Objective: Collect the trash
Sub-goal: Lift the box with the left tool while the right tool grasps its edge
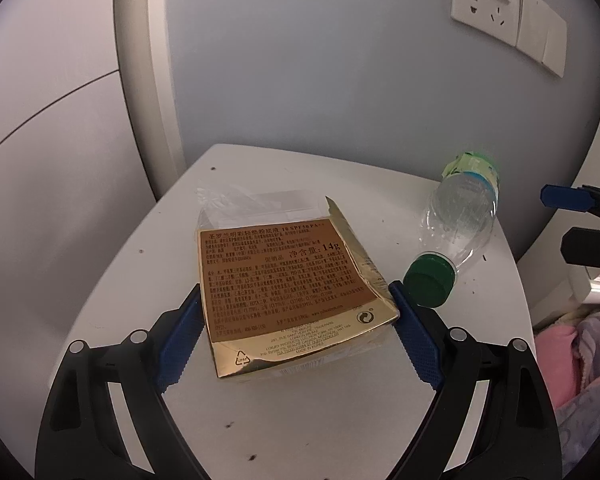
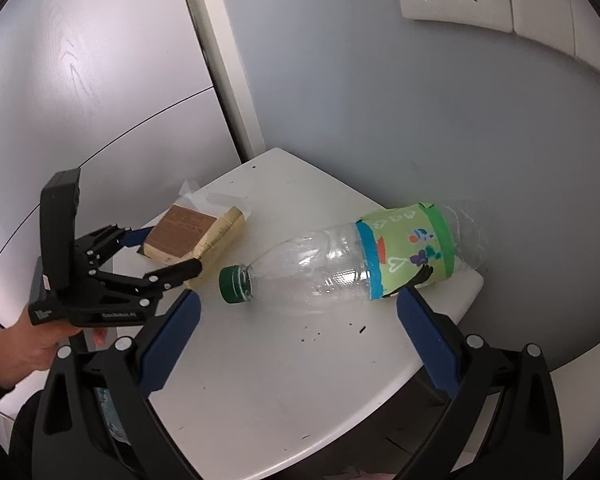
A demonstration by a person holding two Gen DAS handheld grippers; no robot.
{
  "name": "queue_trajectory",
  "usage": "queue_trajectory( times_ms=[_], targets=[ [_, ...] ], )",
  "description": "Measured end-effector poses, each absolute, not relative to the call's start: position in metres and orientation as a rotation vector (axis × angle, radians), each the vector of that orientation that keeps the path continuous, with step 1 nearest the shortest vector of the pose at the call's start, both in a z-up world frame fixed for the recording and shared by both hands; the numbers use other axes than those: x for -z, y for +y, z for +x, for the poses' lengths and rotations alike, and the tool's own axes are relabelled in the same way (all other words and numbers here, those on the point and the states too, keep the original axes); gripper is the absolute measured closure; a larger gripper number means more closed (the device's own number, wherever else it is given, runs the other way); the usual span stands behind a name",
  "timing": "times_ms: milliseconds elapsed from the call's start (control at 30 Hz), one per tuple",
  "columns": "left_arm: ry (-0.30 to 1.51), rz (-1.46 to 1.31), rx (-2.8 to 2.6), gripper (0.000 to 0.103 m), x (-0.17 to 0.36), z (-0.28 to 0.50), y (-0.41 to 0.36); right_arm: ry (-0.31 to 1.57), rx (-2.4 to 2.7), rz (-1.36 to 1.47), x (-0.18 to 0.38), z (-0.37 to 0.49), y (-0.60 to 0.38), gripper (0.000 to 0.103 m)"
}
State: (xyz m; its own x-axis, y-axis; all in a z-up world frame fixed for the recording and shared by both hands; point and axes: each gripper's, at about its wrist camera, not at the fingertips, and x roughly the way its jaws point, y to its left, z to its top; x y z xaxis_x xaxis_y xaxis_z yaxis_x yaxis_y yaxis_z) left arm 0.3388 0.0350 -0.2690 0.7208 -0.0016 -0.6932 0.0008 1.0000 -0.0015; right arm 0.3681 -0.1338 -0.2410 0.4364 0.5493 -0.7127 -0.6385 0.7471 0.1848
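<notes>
Gold box and empty bottle lying on the small white table.

The gold box [image 1: 288, 296] lies flat, its brown printed label panel facing up, one end flap sticking open at the far side, with crumpled clear film [image 1: 236, 200] touching it behind. Just beside it on the right lies a clear plastic bottle [image 2: 340, 260] on its side, empty, green cap [image 2: 234, 279] screwed on and pointing toward the box, a green hand-drawn paper label [image 2: 408, 252] wrapped round its base end near the table's far right edge.

Gold box [image 1: 288, 280]; clear bottle [image 2: 340, 256], green cap [image 2: 233, 279].
</notes>
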Motion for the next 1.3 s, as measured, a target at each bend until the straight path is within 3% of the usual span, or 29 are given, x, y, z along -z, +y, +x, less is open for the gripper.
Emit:
queue_trajectory(
  times_ms=[467,967,1000,1033,1067,1300],
  targets=[
    [0.726,0.03,0.005,0.017,0.237,0.282,0.045,0.846,-0.888,-0.073,0.222,0.346,-0.082,0.007],
    [0.666,0.113,0.133,0.017,0.21,0.218,0.036,1.038,-1.076,0.094,0.234,0.347,-0.02,0.008],
    [0.665,0.119,0.134,0.017,0.21,0.215,0.036,1.043,-1.086,0.1,0.235,0.348,-0.016,0.02],
    [0.666,0.122,0.136,0.017,0.21,0.212,0.036,1.053,-1.098,0.11,0.237,0.349,-0.012,0.039],
    [0.664,0.125,0.138,0.017,0.21,0.208,0.036,1.063,-1.104,0.127,0.239,0.349,-0.009,0.044],
    [0.644,0.128,0.131,0.017,0.203,0.187,0.039,1.106,-1.165,0.187,0.247,0.346,0.015,0.05]
  ],
)
